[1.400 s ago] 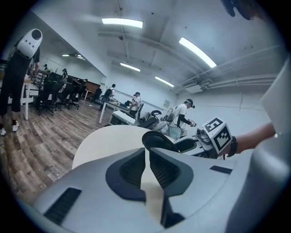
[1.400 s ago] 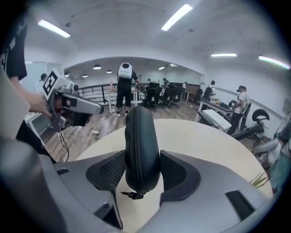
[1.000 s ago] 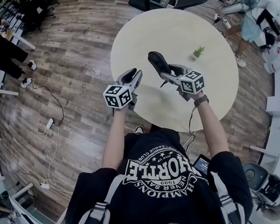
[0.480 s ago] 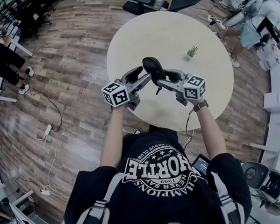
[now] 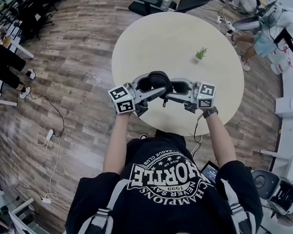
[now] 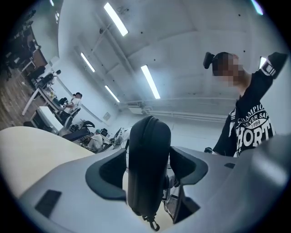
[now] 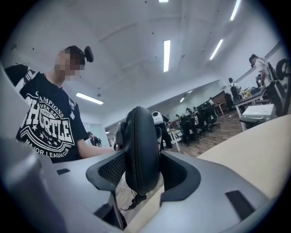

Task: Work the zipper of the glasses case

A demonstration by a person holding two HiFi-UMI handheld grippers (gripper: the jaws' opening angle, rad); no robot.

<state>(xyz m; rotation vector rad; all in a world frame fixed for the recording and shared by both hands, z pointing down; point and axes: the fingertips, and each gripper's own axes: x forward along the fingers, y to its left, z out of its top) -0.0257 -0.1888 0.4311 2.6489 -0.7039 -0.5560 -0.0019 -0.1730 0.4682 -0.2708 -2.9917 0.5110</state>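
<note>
A black zipped glasses case hangs level in the air between my two grippers, above the near edge of the round table. My right gripper is shut on one end of it; in the right gripper view both pads lie against the case. My left gripper faces it from the left. Its jaws have just been opening, and the other end of the case stands between them without a clear squeeze. The zipper pull dangles under the case.
A small potted plant stands on the far side of the table. Wooden floor surrounds the table, with cables to the left. Other people and office furniture are at the upper right.
Both grippers have risen and swung level to face each other. The case, which stood up from the right gripper, now lies between them, and the left jaws have opened around its end.
</note>
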